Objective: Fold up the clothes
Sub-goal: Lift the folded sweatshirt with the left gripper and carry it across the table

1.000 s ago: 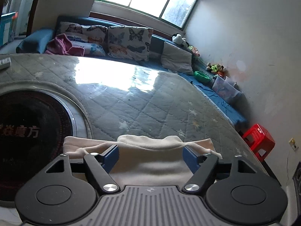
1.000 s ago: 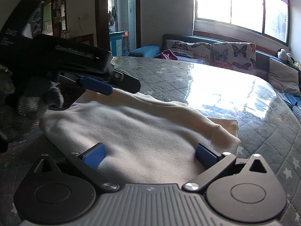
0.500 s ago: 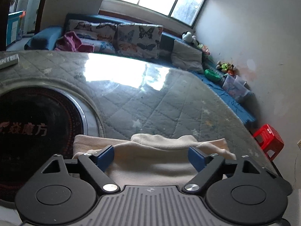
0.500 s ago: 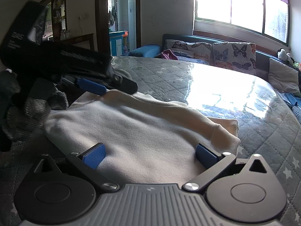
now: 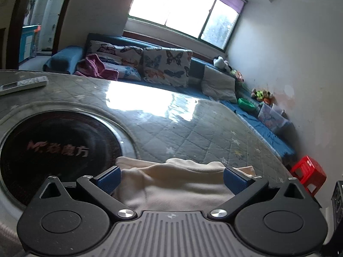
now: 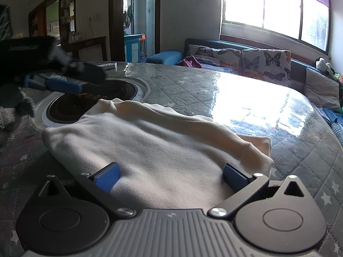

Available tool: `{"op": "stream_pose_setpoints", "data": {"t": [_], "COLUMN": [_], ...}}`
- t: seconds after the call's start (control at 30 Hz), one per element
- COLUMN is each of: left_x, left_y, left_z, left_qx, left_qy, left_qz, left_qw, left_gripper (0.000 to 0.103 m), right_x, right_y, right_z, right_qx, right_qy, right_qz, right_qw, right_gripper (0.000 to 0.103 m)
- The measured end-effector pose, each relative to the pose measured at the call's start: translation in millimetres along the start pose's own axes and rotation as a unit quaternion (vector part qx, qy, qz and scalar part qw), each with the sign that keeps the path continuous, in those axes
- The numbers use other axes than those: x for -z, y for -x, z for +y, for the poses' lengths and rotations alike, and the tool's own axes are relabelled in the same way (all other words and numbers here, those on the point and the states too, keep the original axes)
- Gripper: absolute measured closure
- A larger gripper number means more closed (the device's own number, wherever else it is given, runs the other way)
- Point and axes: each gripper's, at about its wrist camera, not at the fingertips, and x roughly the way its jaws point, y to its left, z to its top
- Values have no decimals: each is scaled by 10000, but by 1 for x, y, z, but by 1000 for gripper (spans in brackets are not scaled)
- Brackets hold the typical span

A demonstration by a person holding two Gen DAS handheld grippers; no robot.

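Note:
A cream fleece garment (image 6: 154, 147) lies folded on the quilted table; it also shows in the left wrist view (image 5: 178, 184). My right gripper (image 6: 170, 176) is open, low over the garment's near edge, its blue pads wide apart and empty. My left gripper (image 5: 171, 177) is open and empty, raised over the garment's side. In the right wrist view the left gripper (image 6: 53, 83) shows blurred at the left, above the black disc and clear of the cloth.
A black round hob (image 5: 49, 152) is set in the table (image 5: 193, 126) left of the garment. A remote (image 5: 23, 84) lies at the far left. A sofa with butterfly cushions (image 5: 167, 68) stands behind. A red stool (image 5: 308, 171) is on the floor at the right.
My left gripper has lifted off the garment and drawn back to the left, tilting its view upward. The right gripper and the garment have stayed in place.

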Motion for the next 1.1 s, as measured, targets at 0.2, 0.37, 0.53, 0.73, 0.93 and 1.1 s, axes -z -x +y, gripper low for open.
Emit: {"op": "stream_pose_setpoints", "data": {"t": [0.2, 0.37, 0.53, 0.73, 0.93, 1.1], "left_x": [8, 12, 13, 17, 17, 17], "left_y": [21, 35, 39, 39, 40, 37], "left_z": [15, 37, 47, 52, 57, 58], "left_qx": [-503, -844, -956, -900, -733, -471], "left_qy": [88, 380, 613, 876, 1262, 1595], "left_qz": [1, 8, 41, 127, 277, 436], "left_qw": [9987, 9957, 9935, 9920, 9889, 9851], "left_gripper": [0, 0, 0, 0, 1, 1], "right_x": [-1, -11, -26, -33, -34, -36], "right_y": [6, 22, 30, 19, -3, -13], "right_z": [3, 21, 61, 112, 144, 149], "right_qx": [48, -124, -590, -988, -1038, -999], "right_qy": [34, 273, 916, 1597, 2185, 2275], "right_qz": [-115, -237, -322, -206, 53, 141], "right_qw": [9999, 9993, 9935, 9820, 9703, 9685], "right_gripper": [0, 0, 5, 23, 52, 77]}}
